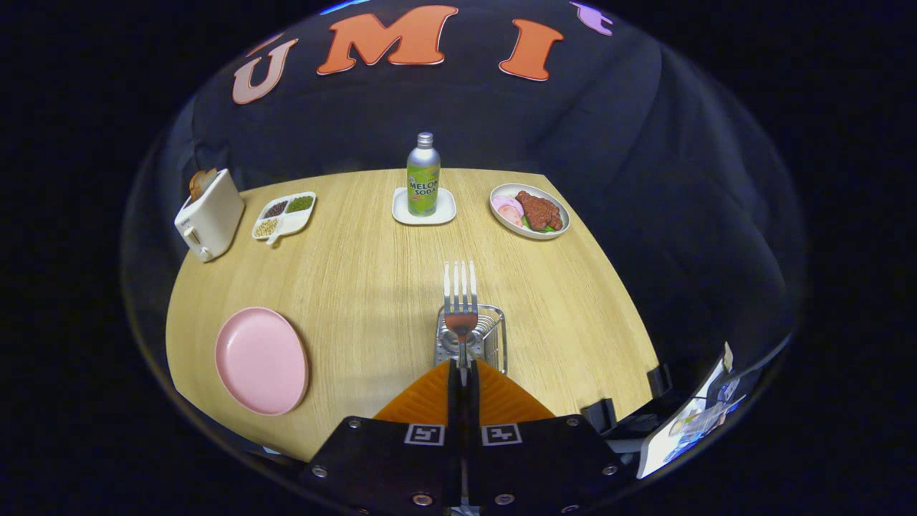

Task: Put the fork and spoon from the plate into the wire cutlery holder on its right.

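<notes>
Gripper view: nearest us the gripper (464,373) has its two orange fingers (430,401) pressed together on the handle of the fork (461,301); we hold it clenched, tines pointing away from us, the fork standing out just ahead of the fingertips. Directly under and behind the fork sits the wire holder (473,340) on the wooden table (358,265); the fork's handle appears to hang over the holder's opening, though we cannot tell whether its lower end is already inside the wires. To the left of the holder lies the pink plate (261,360), bare on its face; we see no spoon on it, and something rounded shows inside the holder, too small for us to call a spoon with certainty. We judge the task well along: the fork is lifted off the plate and brought to the holder, and lowering and releasing it is what remains. Farther off stand a toaster (209,213), a divided dish (284,213), a bottle (423,174) on a small tray (424,208), and a plate of food (530,211).
</notes>
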Available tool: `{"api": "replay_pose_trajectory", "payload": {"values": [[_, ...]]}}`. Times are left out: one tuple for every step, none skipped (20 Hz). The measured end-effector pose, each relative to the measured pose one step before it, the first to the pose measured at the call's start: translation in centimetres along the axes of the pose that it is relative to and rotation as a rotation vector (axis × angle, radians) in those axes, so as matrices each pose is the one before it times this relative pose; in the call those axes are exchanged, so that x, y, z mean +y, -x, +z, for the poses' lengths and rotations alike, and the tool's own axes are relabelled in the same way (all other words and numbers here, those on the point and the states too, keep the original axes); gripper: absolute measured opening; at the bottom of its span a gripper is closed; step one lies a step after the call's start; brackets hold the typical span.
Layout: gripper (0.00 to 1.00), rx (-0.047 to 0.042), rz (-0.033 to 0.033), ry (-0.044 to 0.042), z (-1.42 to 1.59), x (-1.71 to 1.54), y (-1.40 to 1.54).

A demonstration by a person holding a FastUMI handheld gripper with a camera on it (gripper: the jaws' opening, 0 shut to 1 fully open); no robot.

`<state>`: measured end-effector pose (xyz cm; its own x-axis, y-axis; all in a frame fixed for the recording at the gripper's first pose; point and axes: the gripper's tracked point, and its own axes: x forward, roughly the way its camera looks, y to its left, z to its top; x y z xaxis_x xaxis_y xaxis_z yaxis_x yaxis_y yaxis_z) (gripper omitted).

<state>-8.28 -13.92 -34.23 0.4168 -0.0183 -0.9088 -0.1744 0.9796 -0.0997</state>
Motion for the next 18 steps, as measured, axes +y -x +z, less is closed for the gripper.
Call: {"api": "replay_pose_trajectory", "payload": {"values": [[0.05,0.02997,0.01228,0.00474,-0.444,0.104,-0.182],[0.05,0.02686,0.00666,0.00984,-0.489,0.051,-0.345],[0.05,0.02696,-0.01176,0.02551,-0.487,-0.417,-0.289],[0.04,0.01682,-0.01665,0.03509,-0.314,-0.597,-0.287],[0.05,0.01471,-0.01822,0.03433,-0.071,-0.341,-0.285],[0.05,0.01512,-0.0097,0.03136,-0.109,-0.068,-0.222],[0.05,0.01063,0.00412,0.01851,0.028,0.128,-0.202],[0.05,0.01566,0.00695,0.01026,-0.017,0.366,-0.1],[0.05,0.00968,0.00043,0.0085,0.1,0.084,-0.203],[0.05,0.00735,-0.00691,0.01245,-0.147,0.246,-0.368],[0.05,0.01639,-0.00675,0.00998,-0.1,-0.117,-0.219],[0.05,0.01214,-0.00073,0.00068,-0.128,-0.052,-0.159],[0.05,0.01405,0.00571,-0.00468,-0.086,0.026,-0.147],[0.05,0.01249,0.00944,-0.00217,-0.136,0.058,-0.207],[0.05,0.00919,0.00985,0.00286,-0.055,0.09,-0.164],[0.06,0.00261,0.00377,0.00989,-0.037,-0.011,-0.011],[0.06,-0.00229,-0.0088,0.01096,0.117,-0.212,-0.179],[0.07,0.00258,0.0018,0.00867,-0.04,0.071,-0.137]]}}
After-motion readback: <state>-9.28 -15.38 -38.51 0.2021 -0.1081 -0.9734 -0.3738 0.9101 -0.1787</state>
